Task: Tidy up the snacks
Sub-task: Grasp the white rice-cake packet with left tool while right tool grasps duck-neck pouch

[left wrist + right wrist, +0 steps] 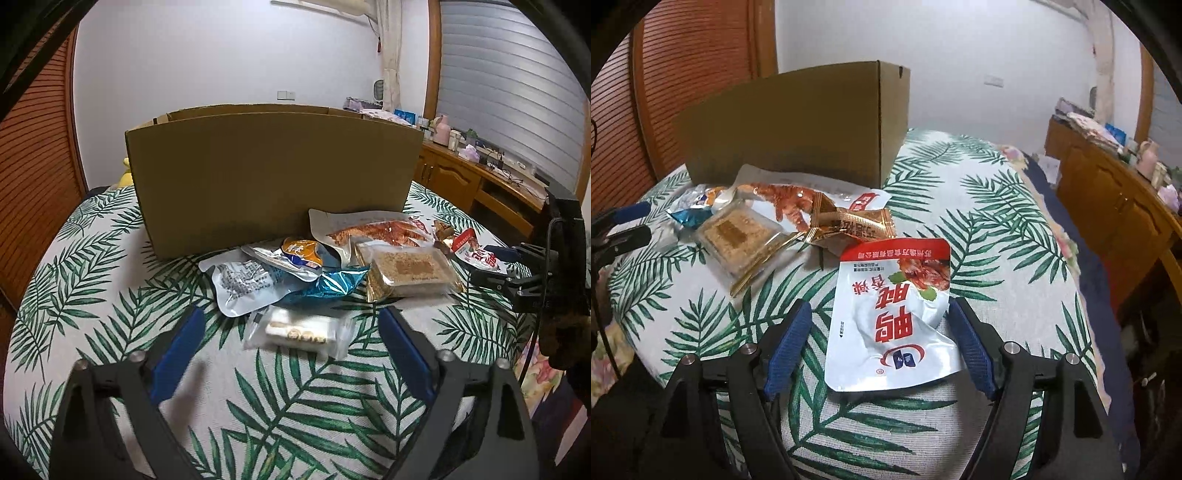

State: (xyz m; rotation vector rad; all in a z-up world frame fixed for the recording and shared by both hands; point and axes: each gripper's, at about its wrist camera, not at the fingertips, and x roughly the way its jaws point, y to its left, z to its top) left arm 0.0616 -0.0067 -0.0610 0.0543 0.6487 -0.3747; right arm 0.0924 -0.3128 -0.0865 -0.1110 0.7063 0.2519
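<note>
Standing cardboard box [273,177] contents hidden, left gripper [291,332] apart, right gripper [879,332] apart

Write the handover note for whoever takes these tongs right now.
Left tongs: open, around the small clear packet, not gripping.
Right tongs: open, straddling the white-and-red pouch, pads not pressing.
Cardboard box stands behind the snack pile on the leaf-print cloth; its inside is hidden.
Done: no snack visibly boxed.
Left: grip both packets, then box them and the rest of the pile.
</note>
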